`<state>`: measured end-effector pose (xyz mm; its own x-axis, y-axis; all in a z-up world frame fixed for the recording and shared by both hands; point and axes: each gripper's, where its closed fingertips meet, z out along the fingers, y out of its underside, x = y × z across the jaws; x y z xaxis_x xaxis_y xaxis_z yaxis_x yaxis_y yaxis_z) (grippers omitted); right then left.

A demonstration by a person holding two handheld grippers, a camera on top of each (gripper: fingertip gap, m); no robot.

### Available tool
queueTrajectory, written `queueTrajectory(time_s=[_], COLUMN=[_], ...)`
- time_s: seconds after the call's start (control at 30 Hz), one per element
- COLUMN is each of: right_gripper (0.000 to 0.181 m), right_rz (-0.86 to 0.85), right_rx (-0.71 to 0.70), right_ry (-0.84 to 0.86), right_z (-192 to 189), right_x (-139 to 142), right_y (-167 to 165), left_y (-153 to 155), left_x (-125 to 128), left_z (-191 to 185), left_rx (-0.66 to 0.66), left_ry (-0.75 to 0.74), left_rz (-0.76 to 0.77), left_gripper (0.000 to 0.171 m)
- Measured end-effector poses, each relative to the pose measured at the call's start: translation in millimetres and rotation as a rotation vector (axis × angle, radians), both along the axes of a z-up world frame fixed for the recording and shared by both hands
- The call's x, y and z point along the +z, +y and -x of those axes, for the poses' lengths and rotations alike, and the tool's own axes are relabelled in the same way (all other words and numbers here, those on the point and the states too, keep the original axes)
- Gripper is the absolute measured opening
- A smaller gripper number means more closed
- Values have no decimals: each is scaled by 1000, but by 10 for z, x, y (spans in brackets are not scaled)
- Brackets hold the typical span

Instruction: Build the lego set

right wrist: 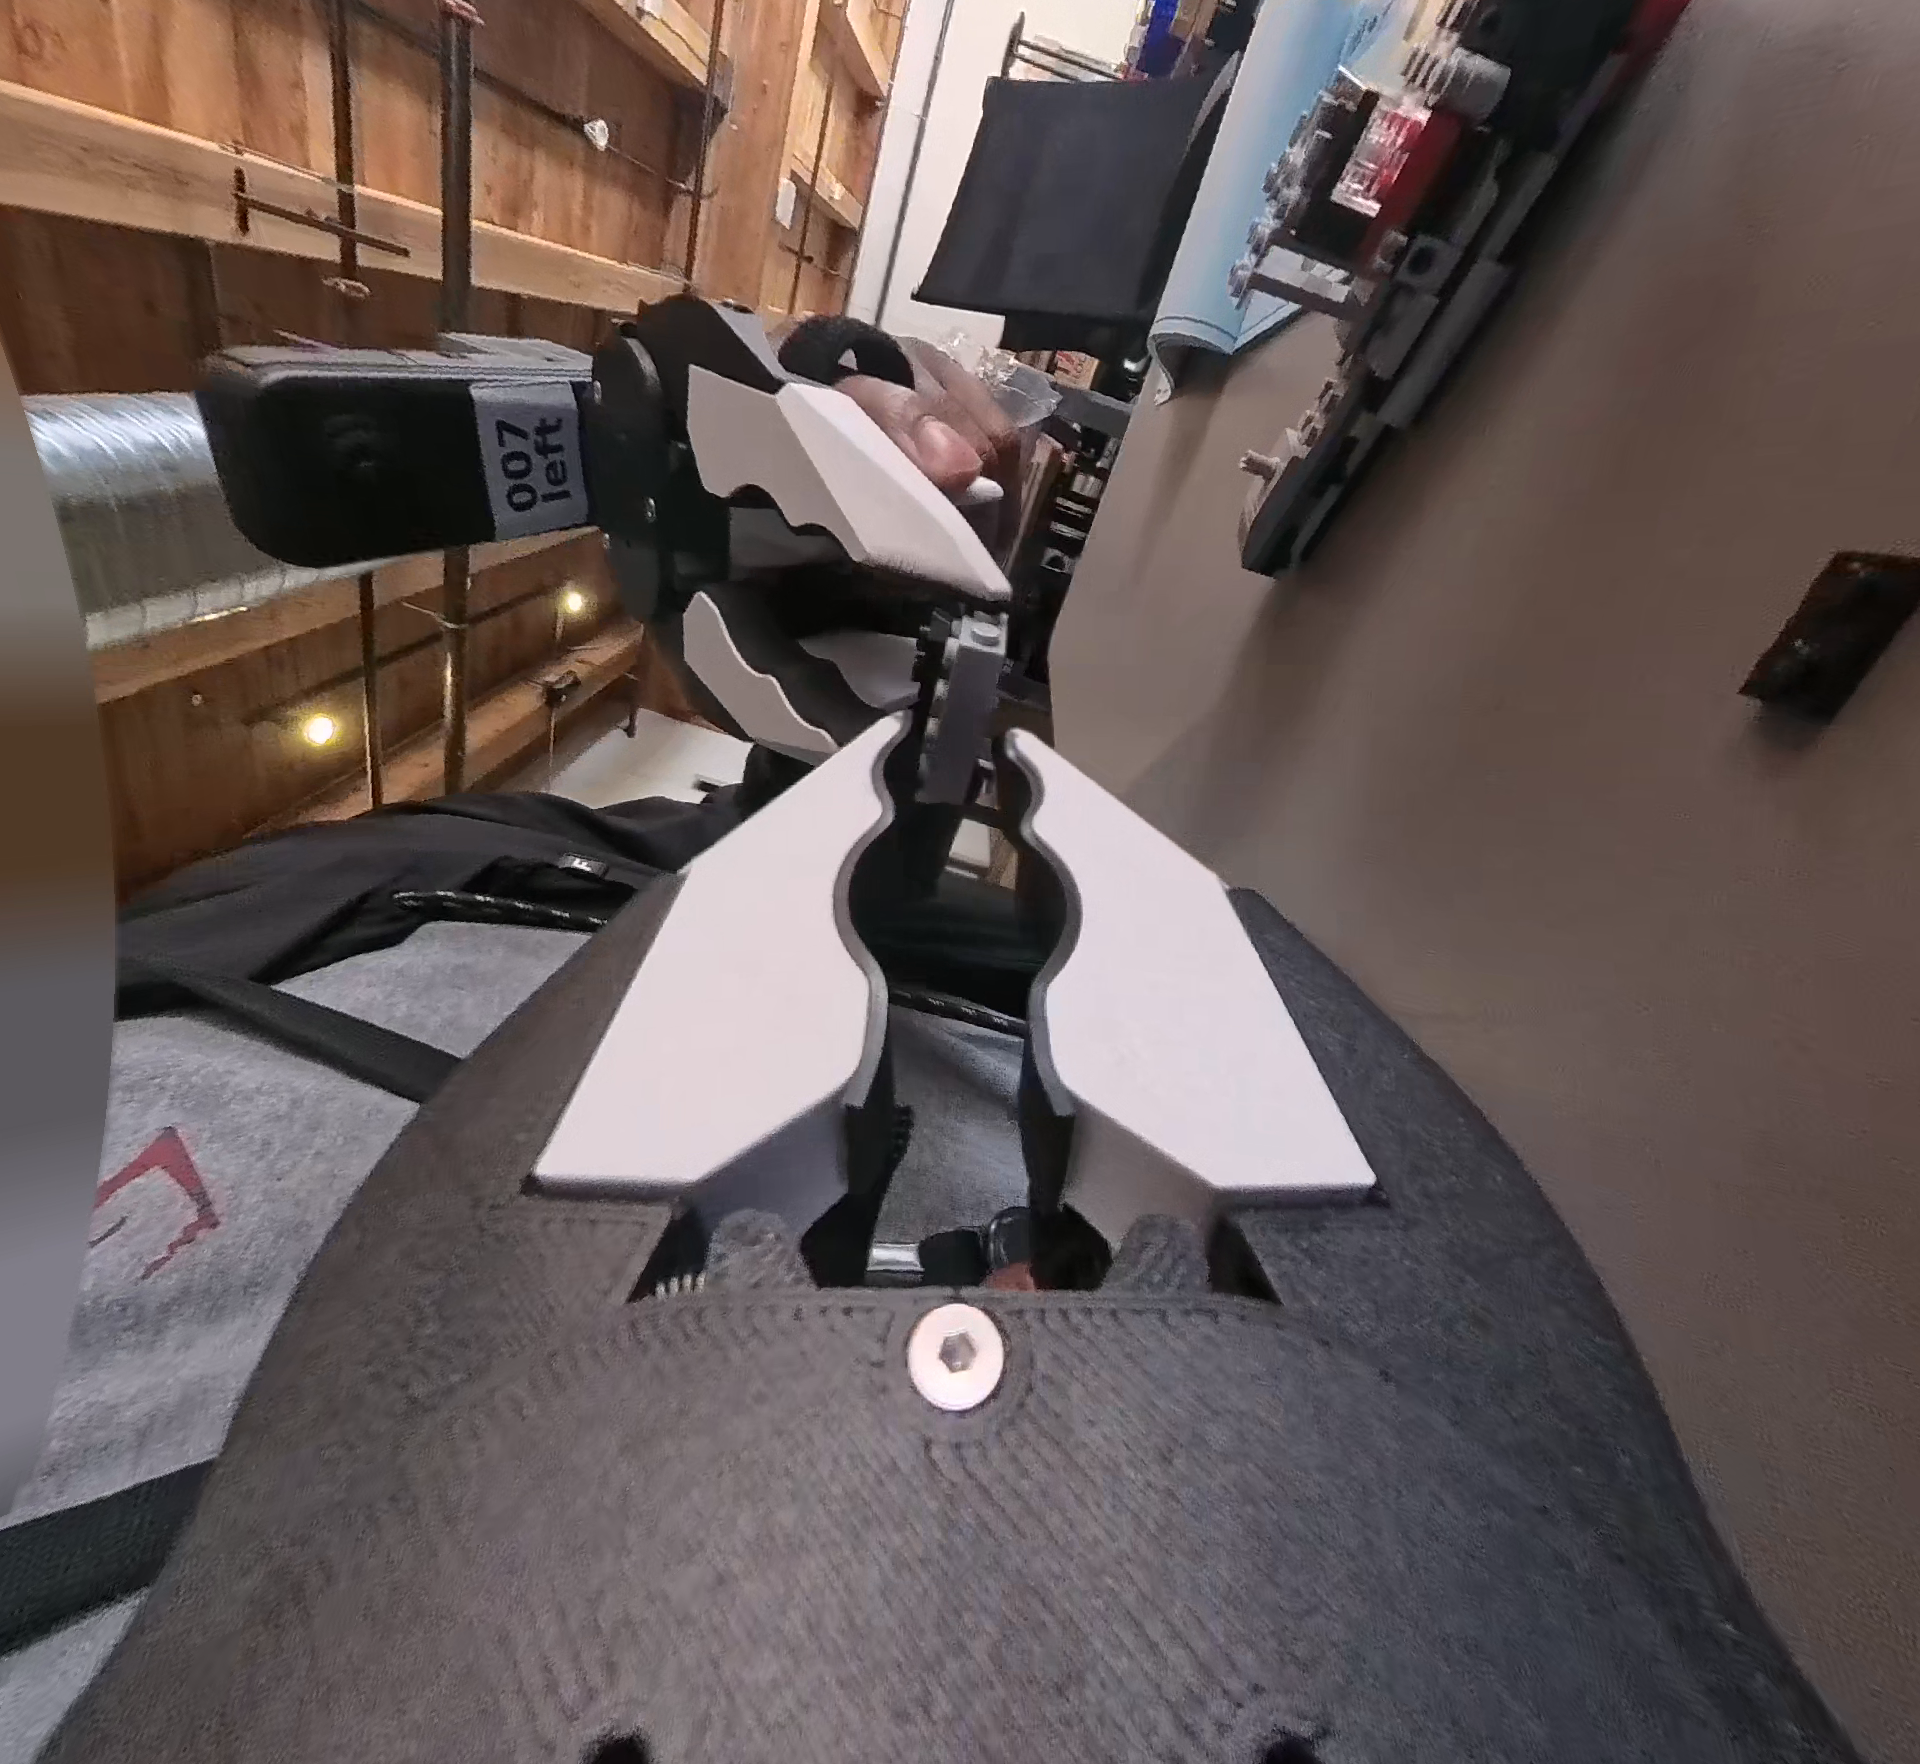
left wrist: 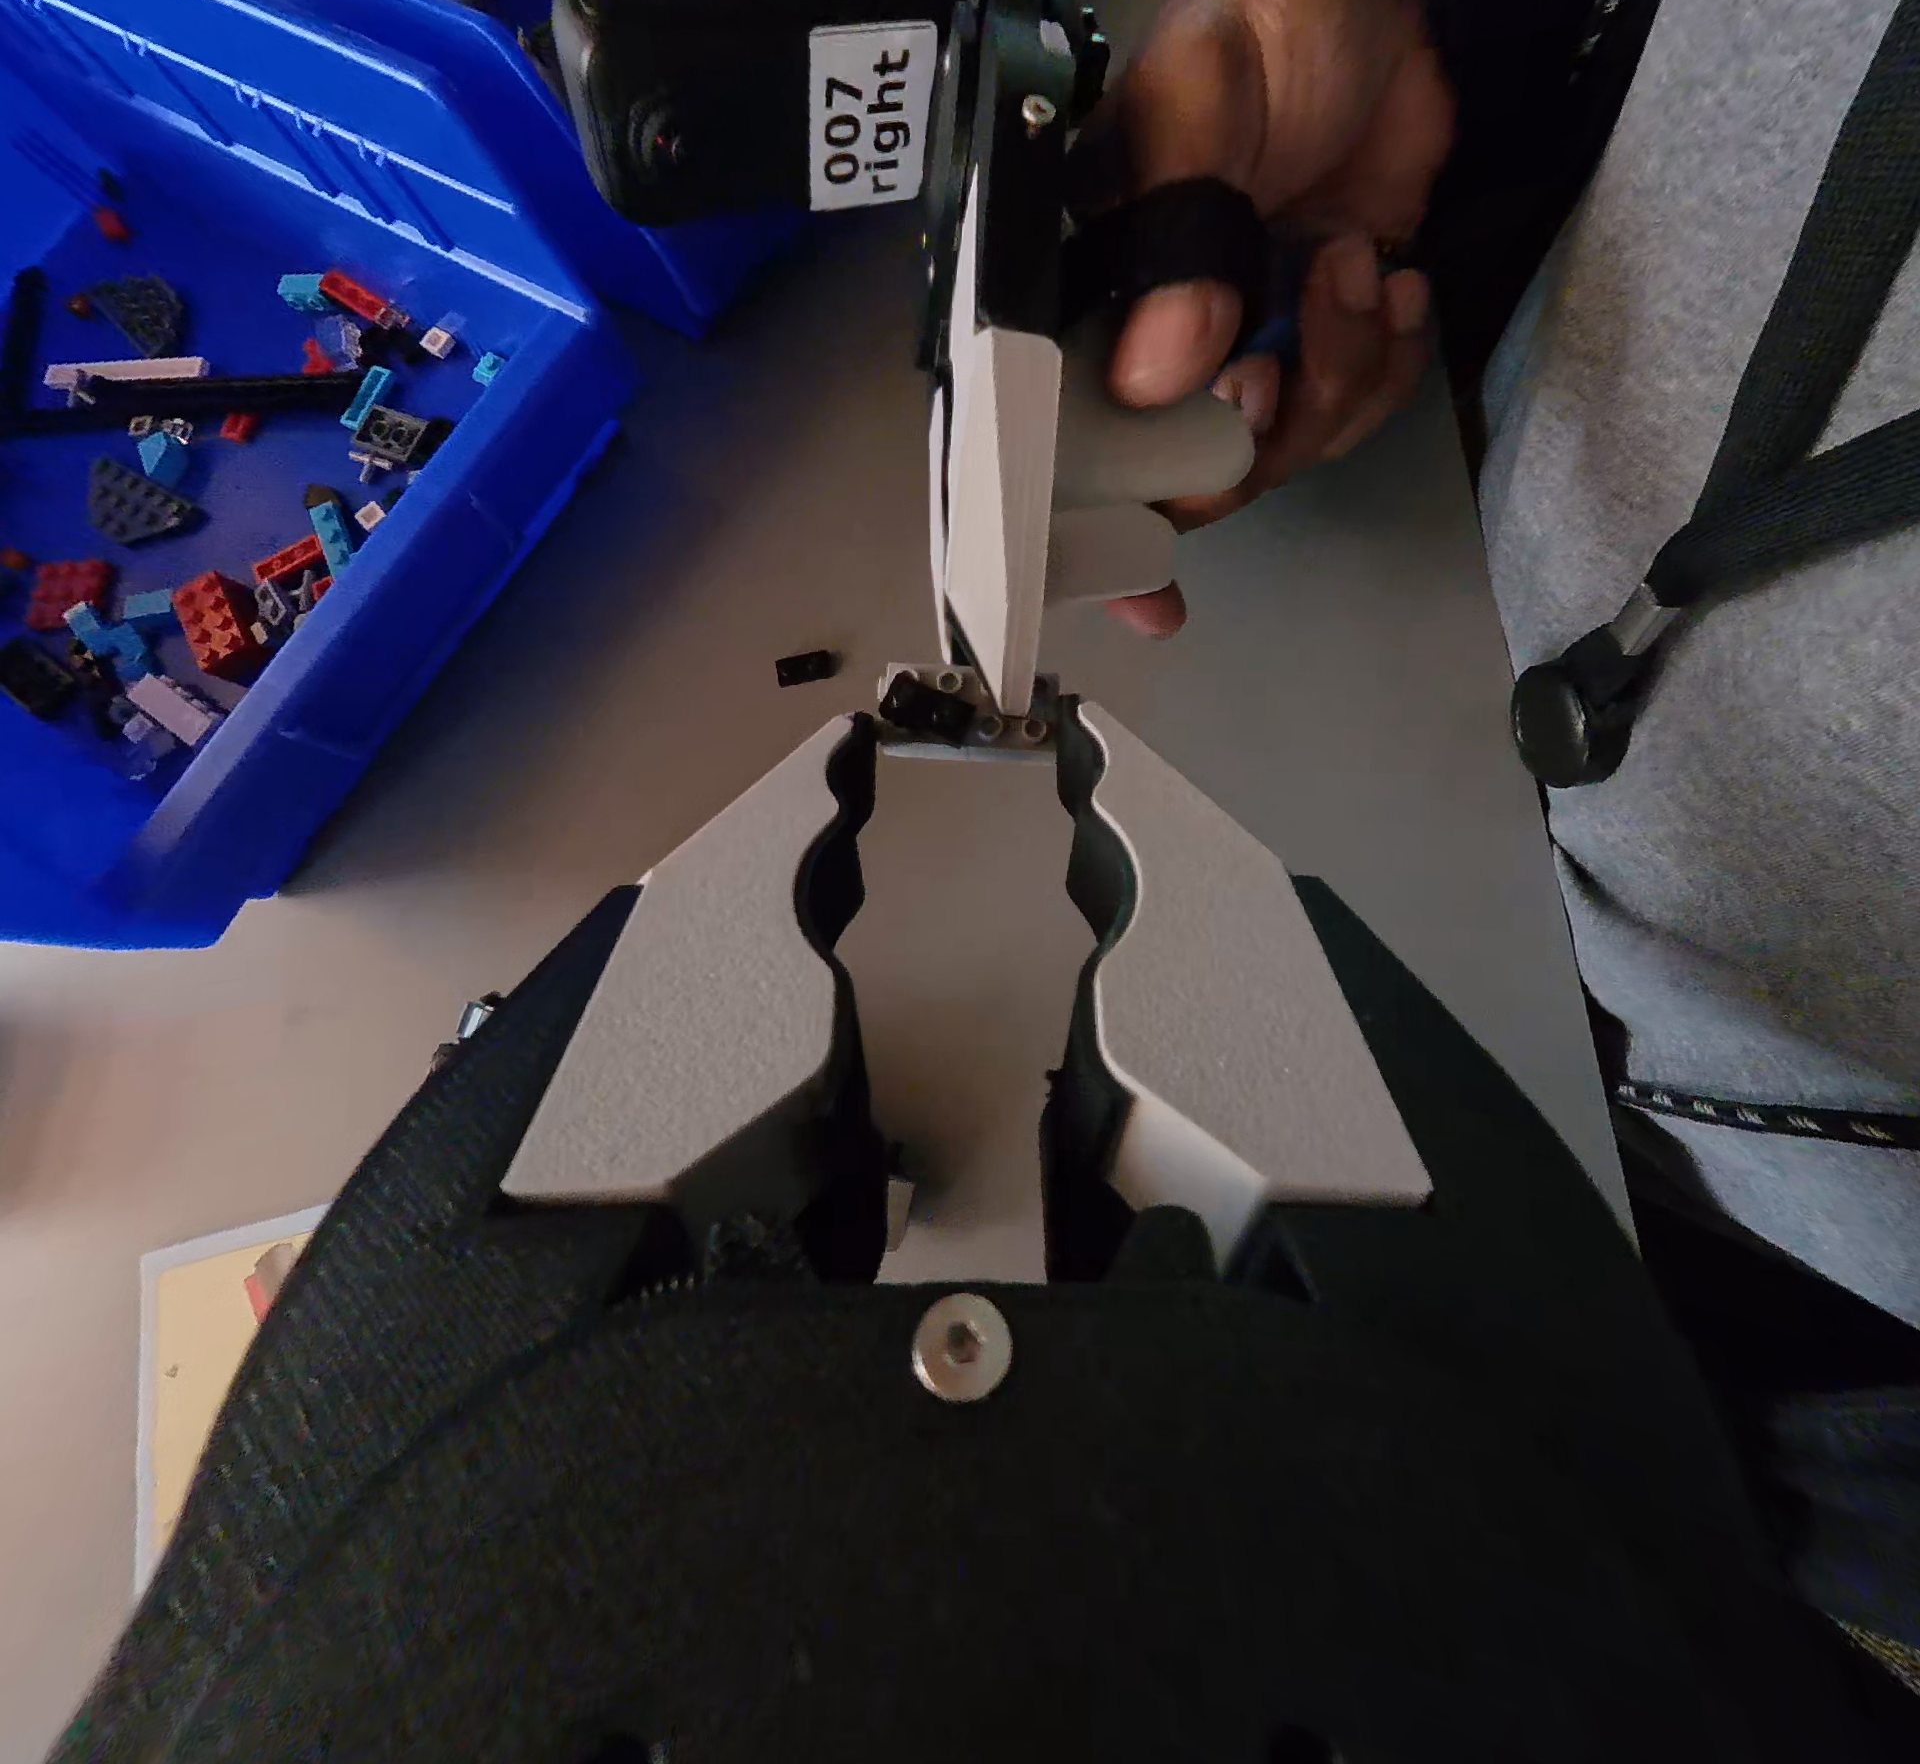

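My left gripper (left wrist: 968,727) is shut on a small grey lego assembly (left wrist: 961,750) with a black piece on top, holding it by both ends above the grey table (left wrist: 727,571). My right gripper (left wrist: 1023,688) comes down from above, with its tips at the assembly's right end. In the right wrist view my right gripper (right wrist: 954,746) is closed around the edge of the grey plate (right wrist: 966,675), which the left gripper (right wrist: 935,644) holds from the other side. A partly built dark model (right wrist: 1455,156) lies on the table.
Two blue bins (left wrist: 499,426) with several loose bricks stand at the left. A small black piece (left wrist: 805,668) lies on the table near the assembly and also shows in the right wrist view (right wrist: 1829,644). A booklet (left wrist: 208,1351) lies lower left. A person's grey hoodie (left wrist: 1714,467) is at the right. My two grippers' fingertips are within a few centimetres of each other.
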<state>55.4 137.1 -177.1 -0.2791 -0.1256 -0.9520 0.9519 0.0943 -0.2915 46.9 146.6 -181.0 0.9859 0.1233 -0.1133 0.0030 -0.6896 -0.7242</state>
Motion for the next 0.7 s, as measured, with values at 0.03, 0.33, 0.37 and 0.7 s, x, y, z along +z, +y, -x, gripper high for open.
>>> queueTrajectory(time_s=[0.03,0.33,0.37,0.7], right_gripper=[12,9,9,9], right_rz=[5,59,62,43], right_rx=[-3,-32,-37,-87], right_ry=[-9,-84,-86,-57], right_z=[-1,-4,-1,63], right_x=[-2,6,9,-10], right_y=[1,-3,-2,22], left_y=[2,-3,-3,-136], left_x=[-4,-8,-6,156], left_z=[-3,-13,-11,84], left_rx=[0,7,12,304], left_ry=[-3,-33,-38,-386], left_rz=[-1,-13,-16,-344], left_gripper=[36,36,36,48])
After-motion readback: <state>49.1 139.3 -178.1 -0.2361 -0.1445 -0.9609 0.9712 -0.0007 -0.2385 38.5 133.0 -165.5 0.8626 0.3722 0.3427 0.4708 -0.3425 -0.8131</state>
